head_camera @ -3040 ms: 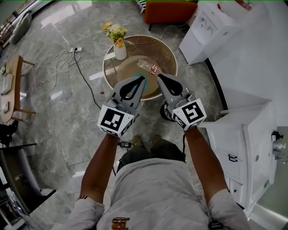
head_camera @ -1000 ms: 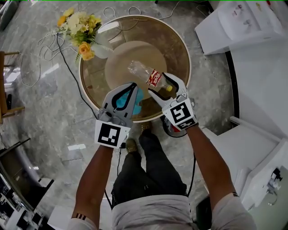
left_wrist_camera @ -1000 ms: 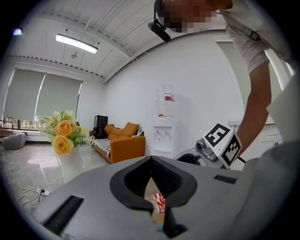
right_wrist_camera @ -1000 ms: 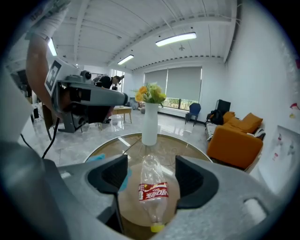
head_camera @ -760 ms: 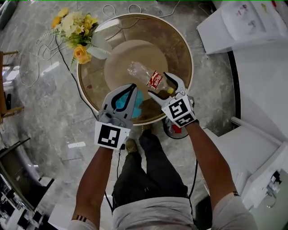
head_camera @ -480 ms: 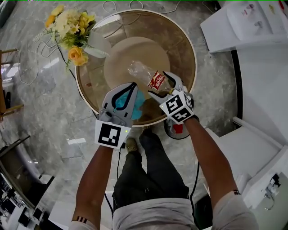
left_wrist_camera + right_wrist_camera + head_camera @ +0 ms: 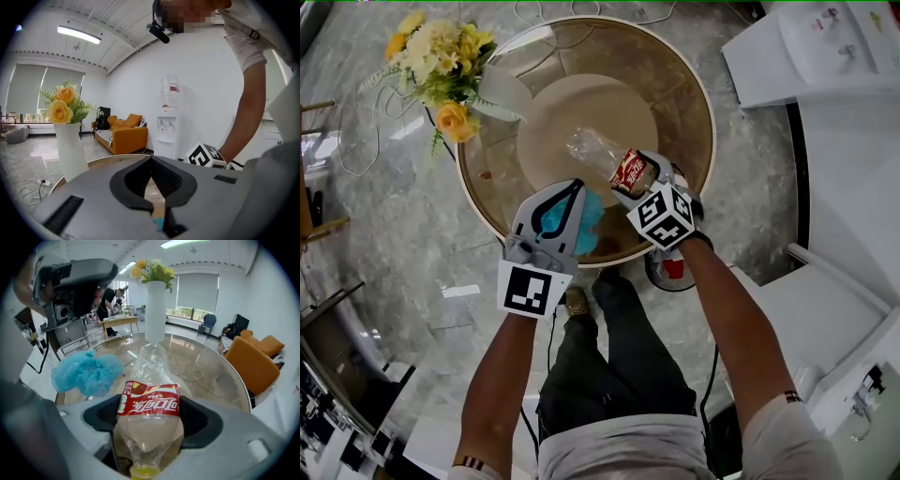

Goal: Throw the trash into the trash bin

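Note:
A clear plastic bottle [image 7: 598,153] with a red label lies on the round glass table [image 7: 703,122], its yellow cap toward me. My right gripper [image 7: 639,176] points steeply down over the cap end. Its jaws straddle the bottle [image 7: 150,380] and are closing, with gaps still showing at both sides. A crumpled blue wad [image 7: 589,217] lies near the table's front edge, also to the left in the right gripper view [image 7: 86,371]. My left gripper [image 7: 578,184] hovers over the wad, its tips [image 7: 151,158] shut together on nothing.
A white vase of yellow flowers [image 7: 502,94] stands at the table's back left. A dark round container with red inside [image 7: 670,272] sits on the floor under the table's front right. White cabinets [image 7: 825,309] line the right. A cable [image 7: 197,376] trails beyond the bottle.
My right gripper has dropped onto the bottle's cap end, tipped steeper and spread its jaws round it. The left gripper has sunk slightly over the blue wad. The bottle has not moved.

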`<state>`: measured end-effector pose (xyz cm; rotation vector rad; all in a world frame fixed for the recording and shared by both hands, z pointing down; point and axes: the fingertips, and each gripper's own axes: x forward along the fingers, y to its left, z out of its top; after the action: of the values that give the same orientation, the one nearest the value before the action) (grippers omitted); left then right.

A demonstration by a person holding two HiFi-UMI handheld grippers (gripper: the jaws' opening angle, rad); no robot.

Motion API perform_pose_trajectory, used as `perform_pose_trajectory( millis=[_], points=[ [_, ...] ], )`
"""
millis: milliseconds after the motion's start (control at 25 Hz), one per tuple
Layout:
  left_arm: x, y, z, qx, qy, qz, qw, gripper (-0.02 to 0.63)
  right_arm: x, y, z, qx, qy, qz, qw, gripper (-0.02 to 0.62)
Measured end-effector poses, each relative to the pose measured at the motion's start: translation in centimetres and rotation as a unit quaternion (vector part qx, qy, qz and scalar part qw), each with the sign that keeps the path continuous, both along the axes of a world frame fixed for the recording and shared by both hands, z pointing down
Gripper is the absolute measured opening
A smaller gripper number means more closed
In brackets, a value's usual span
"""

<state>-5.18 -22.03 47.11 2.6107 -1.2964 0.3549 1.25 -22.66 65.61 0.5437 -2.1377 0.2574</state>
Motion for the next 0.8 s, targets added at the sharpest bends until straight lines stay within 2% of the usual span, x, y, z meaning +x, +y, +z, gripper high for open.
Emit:
perform_pose_trajectory(
  millis=[400, 600, 800],
  points=[
    [0.0, 1.5, -0.5, 0.002, 0.002, 0.009, 1.0000, 0.000, 0.5, 0.4, -1.8, 0.024, -0.024, 0.056, 0.998, 0.379],
    [0.6, 3.5, -1.8, 0.010, 0.005, 0.028, 0.9995, 0.000, 1.2, 2.1, -4.8, 0.047, -0.038, 0.087, 0.994, 0.379],
    [2.4, 6.7, -3.7, 0.024, 0.011, 0.061, 0.9978, 0.000, 3.5, 5.4, -8.0, 0.071, -0.042, 0.125, 0.989, 0.379]
  ],
)
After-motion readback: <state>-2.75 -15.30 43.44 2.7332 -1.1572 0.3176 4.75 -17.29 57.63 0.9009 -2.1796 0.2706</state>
